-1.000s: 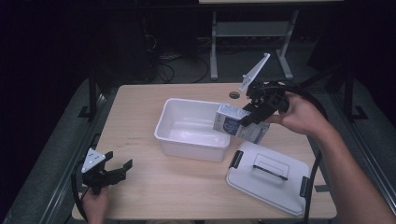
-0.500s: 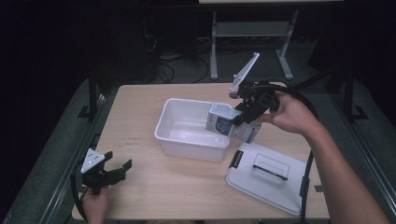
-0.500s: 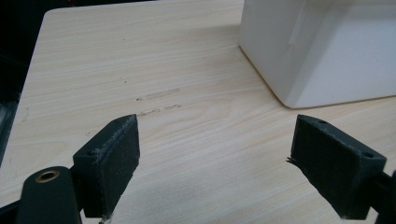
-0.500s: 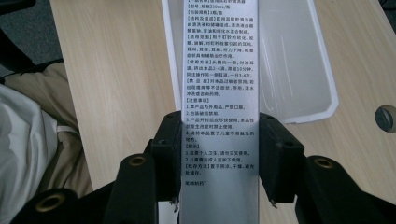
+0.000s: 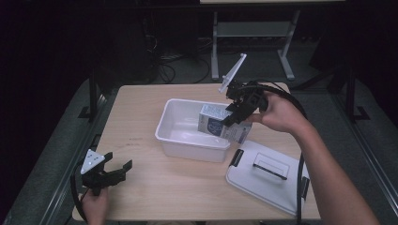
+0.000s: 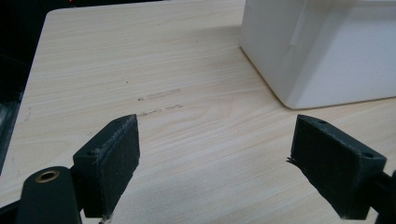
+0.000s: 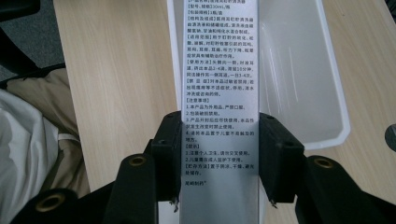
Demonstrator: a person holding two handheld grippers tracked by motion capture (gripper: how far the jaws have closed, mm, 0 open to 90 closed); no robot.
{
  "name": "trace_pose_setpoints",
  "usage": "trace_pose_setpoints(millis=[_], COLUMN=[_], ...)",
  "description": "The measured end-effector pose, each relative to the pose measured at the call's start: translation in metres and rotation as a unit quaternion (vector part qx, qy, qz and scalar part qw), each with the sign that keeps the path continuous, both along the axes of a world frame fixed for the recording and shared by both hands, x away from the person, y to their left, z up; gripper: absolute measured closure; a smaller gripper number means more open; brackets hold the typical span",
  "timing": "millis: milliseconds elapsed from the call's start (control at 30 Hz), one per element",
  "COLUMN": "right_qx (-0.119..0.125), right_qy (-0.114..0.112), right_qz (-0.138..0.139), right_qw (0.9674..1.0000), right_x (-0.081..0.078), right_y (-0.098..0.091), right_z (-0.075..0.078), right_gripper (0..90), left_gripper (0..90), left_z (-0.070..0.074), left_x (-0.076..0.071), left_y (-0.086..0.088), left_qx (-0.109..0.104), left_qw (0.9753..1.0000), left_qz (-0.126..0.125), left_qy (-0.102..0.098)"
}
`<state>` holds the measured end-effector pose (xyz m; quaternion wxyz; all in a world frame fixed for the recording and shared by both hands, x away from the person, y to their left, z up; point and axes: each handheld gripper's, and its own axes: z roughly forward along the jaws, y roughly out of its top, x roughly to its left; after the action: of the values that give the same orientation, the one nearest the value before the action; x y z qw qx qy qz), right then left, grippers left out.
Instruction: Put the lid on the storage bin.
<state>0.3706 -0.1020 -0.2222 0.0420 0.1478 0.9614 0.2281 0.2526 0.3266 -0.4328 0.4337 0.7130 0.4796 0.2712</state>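
Nearest the person, at the desk's (image 5: pixel 155 187) front left corner, the left gripper (image 5: pixel 112 171) rests low over the wood with its fingers (image 6: pixel 109 161) spread wide and nothing between them — in the left gripper view bare desk grain lies between the two black pads, and the corner of the white plastic tub (image 6: pixel 322 51) stands just beyond on the right. At the front right lies the tub's white lid (image 5: pixel 267 176), flat on the desk with its handle up and dark latches at its ends, just beside the tub and apart from it. Farther in, the open tub (image 5: pixel 187 140) sits mid-desk. The right gripper (image 5: pixel 237 115) reaches in from the right over the tub's right rim, its fingers (image 7: pixel 275 158) clamped on the two sides of a small cardboard box (image 5: pixel 216 123) with a blue-and-white printed face — the right gripper view shows its silver panel of printed text (image 7: pixel 219 93) pinned between the pads. The box hangs tilted, above the tub's right end and partly across the rim, off the desk
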Motion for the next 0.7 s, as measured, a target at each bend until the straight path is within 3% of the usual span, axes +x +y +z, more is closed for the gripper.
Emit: trace_pose_setpoints(millis=[700], right_qx=[-0.009], right_qy=[0.005], right_qz=[0.02], right_qw=[0.9998], right_x=[0.012], right_y=[0.038], right_z=[-0.007], right_gripper=[55.4], left_gripper=[14.9], left_z=[0.0], left_x=[0.0], left_y=[0.001], left_qx=[-0.004], left_qw=[1.0], left_qz=[0.001], left_qy=[0.0])
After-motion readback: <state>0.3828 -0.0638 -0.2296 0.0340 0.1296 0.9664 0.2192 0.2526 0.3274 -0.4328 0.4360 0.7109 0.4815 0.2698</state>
